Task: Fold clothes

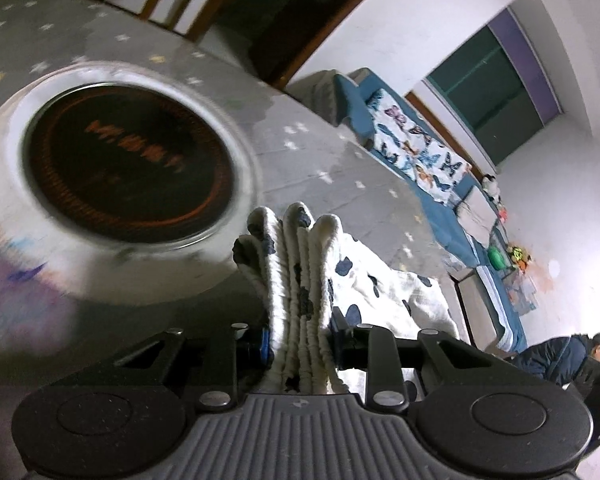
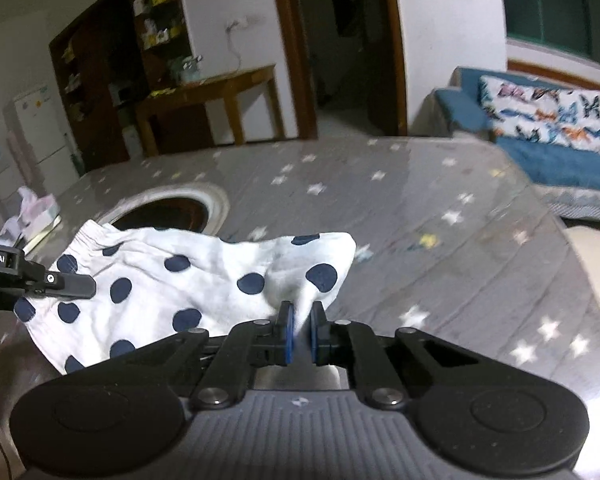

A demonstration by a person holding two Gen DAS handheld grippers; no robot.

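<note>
A white garment with dark blue polka dots [image 2: 180, 280] is held up over a grey table with a star pattern [image 2: 440, 216]. My left gripper [image 1: 300, 344] is shut on its bunched elastic waistband [image 1: 296, 280], which stands up between the fingers. The left gripper also shows in the right wrist view [image 2: 60, 284] at the garment's left edge. My right gripper [image 2: 302, 324] is shut on a pinched corner of the garment's right side. The cloth hangs stretched between the two grippers.
A round dark heater plate with a metal rim [image 1: 128, 164] is set into the table centre. A tissue box [image 2: 40, 212] sits at the table's far left. A blue sofa with a butterfly cover [image 2: 548, 128] stands beyond. A person [image 1: 572, 356] sits at right.
</note>
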